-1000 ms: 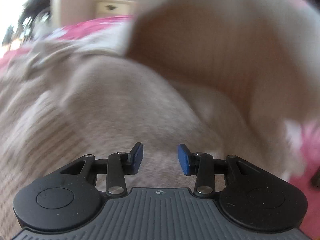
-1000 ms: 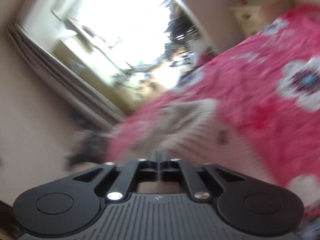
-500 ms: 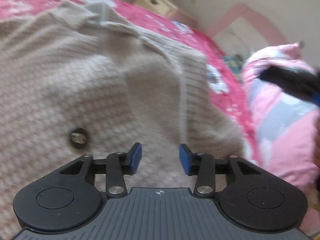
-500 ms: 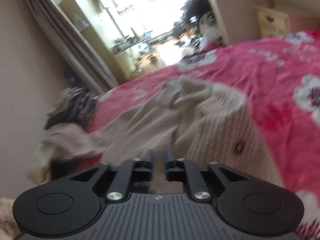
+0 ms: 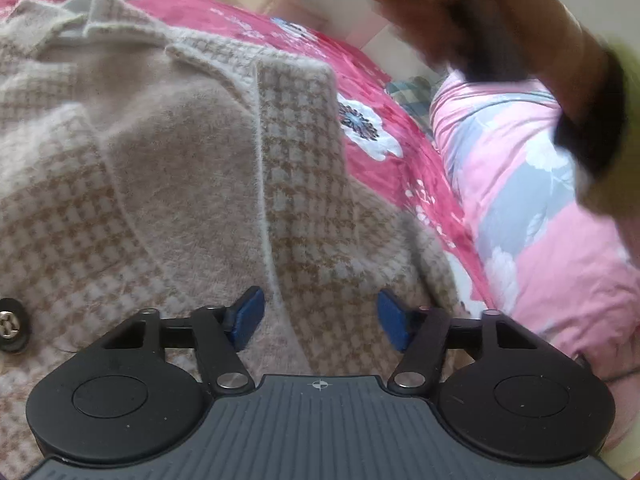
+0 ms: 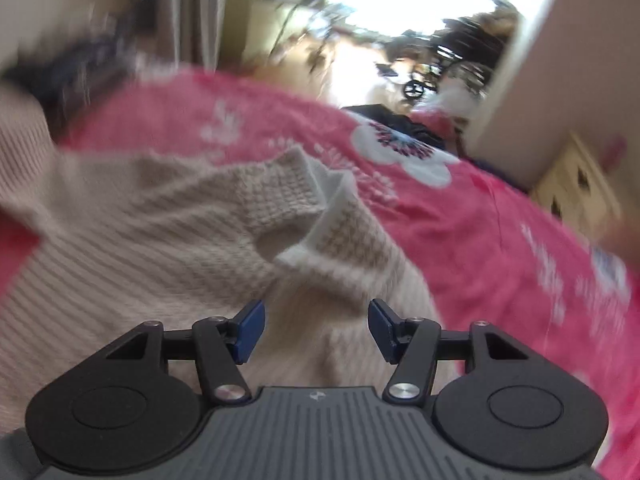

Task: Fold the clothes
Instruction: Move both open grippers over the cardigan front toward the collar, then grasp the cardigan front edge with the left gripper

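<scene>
Bed covered by a pink-red bedspread (image 6: 500,232) printed with white flowers. A pink, grey and white quilt (image 5: 532,216) is bundled on the bed at the right of the left wrist view, with a scrap of checked fabric (image 5: 412,92) behind it. Pale beige walls (image 6: 560,52). Bright daylight floods through a wide opening (image 6: 400,4), overexposed; dark cluttered shapes beyond it, blurred. Grey-beige curtain (image 6: 196,12) hangs left of the opening. Cream cabinet (image 6: 576,184) against the wall at right.
</scene>
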A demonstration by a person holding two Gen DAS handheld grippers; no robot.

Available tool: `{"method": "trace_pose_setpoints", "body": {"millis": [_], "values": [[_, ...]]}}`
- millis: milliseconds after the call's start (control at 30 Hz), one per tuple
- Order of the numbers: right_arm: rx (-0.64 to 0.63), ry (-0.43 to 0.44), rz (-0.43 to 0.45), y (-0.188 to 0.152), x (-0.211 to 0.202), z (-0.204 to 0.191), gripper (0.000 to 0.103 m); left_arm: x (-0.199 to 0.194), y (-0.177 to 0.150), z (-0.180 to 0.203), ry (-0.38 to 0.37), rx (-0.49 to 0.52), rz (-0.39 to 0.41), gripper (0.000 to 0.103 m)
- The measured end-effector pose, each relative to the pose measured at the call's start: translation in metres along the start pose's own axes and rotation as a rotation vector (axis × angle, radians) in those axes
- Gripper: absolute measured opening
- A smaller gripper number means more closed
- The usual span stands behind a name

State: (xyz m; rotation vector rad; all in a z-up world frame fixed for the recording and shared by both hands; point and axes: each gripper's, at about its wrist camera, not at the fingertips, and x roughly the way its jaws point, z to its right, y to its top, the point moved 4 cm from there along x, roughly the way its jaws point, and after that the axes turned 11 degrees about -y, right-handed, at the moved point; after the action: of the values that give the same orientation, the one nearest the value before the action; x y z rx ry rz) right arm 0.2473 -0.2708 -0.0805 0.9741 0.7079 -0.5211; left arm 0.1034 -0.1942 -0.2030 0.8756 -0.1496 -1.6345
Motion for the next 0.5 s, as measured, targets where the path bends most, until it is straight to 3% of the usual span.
{"method": "trace_pose_setpoints", "body": {"millis": [167, 233, 300, 333, 400, 500], "values": [[-0.230, -0.068, -0.060, 0.024, 0.078, -0.035, 0.061, 0.006, -0.001, -0.003, -0.018, -0.024, 0.015, 0.036], [-0.237, -0.078, -0.087, 0.025, 0.098, -0.040, 0.052, 0.008, -0.003, -0.001, -0.006, 0.004, 0.013, 0.033], [-0.198, -0.082, -0.097, 0.026, 0.108, -0.037, 0.041, 0.011, -0.004, 0.000, 0.011, 0.038, 0.010, 0.026], [-0.154, -0.079, -0.083, 0.026, 0.106, -0.030, 0.024, 0.012, -0.005, 0.002, 0.018, 0.054, 0.010, 0.024], [-0.048, -0.060, -0.039, 0.029, 0.095, -0.013, 0.010, 0.013, -0.006, 0.005, 0.031, 0.085, 0.013, 0.014], [0.130, -0.042, 0.028, 0.036, 0.069, 0.021, 0.007, 0.013, -0.007, 0.007, 0.019, 0.099, 0.031, 0.005]]}}
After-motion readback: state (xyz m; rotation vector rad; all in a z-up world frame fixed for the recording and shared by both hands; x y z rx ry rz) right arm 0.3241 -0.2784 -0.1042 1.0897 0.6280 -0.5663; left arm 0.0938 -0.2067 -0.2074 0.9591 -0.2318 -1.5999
